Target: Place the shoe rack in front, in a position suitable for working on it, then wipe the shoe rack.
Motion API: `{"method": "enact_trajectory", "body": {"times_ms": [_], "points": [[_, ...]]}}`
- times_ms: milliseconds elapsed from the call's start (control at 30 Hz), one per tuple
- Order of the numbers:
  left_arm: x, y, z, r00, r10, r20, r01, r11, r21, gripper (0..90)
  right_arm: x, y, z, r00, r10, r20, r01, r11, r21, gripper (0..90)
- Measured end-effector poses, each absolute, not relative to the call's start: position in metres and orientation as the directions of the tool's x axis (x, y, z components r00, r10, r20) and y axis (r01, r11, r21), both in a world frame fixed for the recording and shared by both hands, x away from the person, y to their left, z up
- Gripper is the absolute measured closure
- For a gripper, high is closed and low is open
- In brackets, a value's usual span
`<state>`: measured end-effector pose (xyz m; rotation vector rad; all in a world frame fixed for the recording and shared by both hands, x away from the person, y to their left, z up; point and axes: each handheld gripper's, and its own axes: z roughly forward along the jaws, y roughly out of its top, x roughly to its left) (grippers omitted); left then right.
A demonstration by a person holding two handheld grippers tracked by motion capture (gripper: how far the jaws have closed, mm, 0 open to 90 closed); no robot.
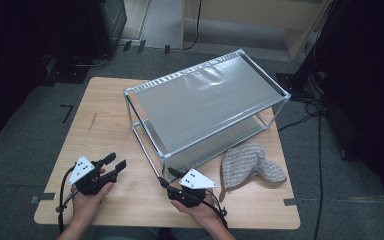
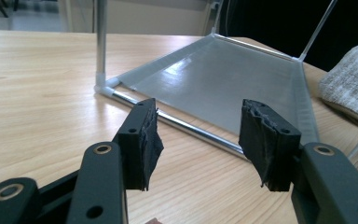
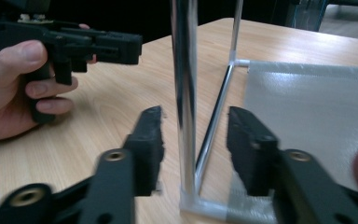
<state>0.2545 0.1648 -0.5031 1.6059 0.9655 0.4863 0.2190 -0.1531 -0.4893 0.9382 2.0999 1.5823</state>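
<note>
At the lower left of the high view the left gripper [image 1: 116, 162] sat in the person's left hand [image 1: 87, 197] above bare table [image 1: 105, 125], well apart from the rack. In the left gripper view its jaws stood released, with nothing between the pads [image 2: 144, 140]; the lower front rail [image 2: 186, 128] of the rack lay beyond them, untouched.

At centre frame the two-tier wire shelf rack [image 1: 205, 92] stood on the table, tilted across it, its near corner post pointing toward the right gripper. Both grey shelf liners were bare: nothing rested on the upper tier, and the lower tier [image 2: 223, 79], as far as it could be seen, held nothing.

Right of centre at the bottom of the high view, the right gripper [image 1: 166, 177] was held in the right hand [image 1: 200, 210] at the rack's near corner. In the right gripper view the chrome corner post [image 3: 184, 93] stood between its jaws, with a gap visible on either side; the pads were not pressing, so I judged the grip not yet made.

At the lower right the knitted grey cloth [image 1: 247, 165] lay on the table just beside the rack, not on either tier and not held.

Judgement: the work was at its opening stage. Taking hold of the rack remained to be done, and the cloth was unhandled.
</note>
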Motion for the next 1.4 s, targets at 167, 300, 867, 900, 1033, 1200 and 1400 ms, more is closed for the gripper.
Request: {"method": "enact_trajectory", "body": {"times_ms": [167,300,867,900,1033,1200,1400], "points": [[0.251,0.171,-0.503,0.559,0.808,-0.186,0.331,-0.012,0.944,46.7,0.219,-0.142,-0.489,-0.724,0.686,0.070,0.267,0.186,0.946,81.6],[0.252,0.171,-0.504,0.555,0.811,-0.183,0.331,-0.014,0.943,46.7,0.219,-0.143,-0.489,-0.730,0.680,0.070,0.267,0.188,0.945,82.2],[0.287,0.165,-0.506,0.493,0.847,-0.198,0.351,0.014,0.936,46.4,0.195,-0.154,-0.490,-0.833,0.550,0.060,0.219,0.229,0.948,82.4],[0.292,0.163,-0.505,0.485,0.853,-0.190,0.347,0.012,0.938,46.2,0.191,-0.157,-0.490,-0.838,0.543,0.061,0.219,0.232,0.948,82.4],[0.301,0.160,-0.504,0.461,0.867,-0.188,0.358,0.013,0.934,46.1,0.187,-0.161,-0.490,-0.844,0.532,0.069,0.222,0.230,0.947,82.4],[0.314,0.157,-0.503,0.411,0.890,-0.200,0.369,0.038,0.929,46.7,0.180,-0.167,-0.491,-0.856,0.512,0.073,0.221,0.234,0.947,82.4],[0.328,0.153,-0.503,0.401,0.898,-0.181,0.372,0.021,0.928,57.5,0.172,-0.173,-0.490,-0.861,0.503,0.070,0.218,0.240,0.946,82.4]]}}
